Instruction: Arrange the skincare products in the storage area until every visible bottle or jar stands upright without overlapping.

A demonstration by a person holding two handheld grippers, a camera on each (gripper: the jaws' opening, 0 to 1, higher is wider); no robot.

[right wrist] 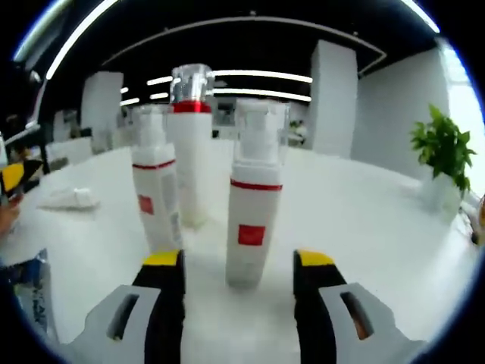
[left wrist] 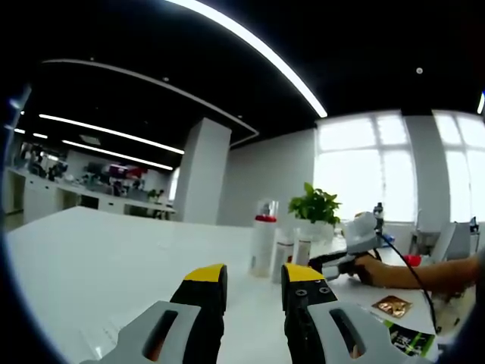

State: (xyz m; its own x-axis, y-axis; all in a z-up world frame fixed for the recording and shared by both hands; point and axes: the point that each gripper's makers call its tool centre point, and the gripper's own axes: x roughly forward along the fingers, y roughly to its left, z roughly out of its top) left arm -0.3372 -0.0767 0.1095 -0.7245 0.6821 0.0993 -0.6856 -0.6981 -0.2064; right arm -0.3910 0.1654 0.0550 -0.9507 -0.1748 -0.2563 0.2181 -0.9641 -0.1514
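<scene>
Three white bottles [right wrist: 250, 212] are seen upright on the white table [right wrist: 364, 220]. The right gripper [right wrist: 239, 269] is held apart around the nearest one, untouched. The left gripper [left wrist: 254, 277] is kept apart, empty.

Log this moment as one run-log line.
left gripper open, empty | right gripper open, nearest white bottle between jaws, ungripped | three bottles upright on white table

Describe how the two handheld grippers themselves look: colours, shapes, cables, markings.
The left gripper has two black fingers with yellow tips, rising from pale grey mounts with oval slots. The right gripper is built the same way in its own view; in the left gripper view it has a pale grey body, with a black cable trailing from it.
</scene>
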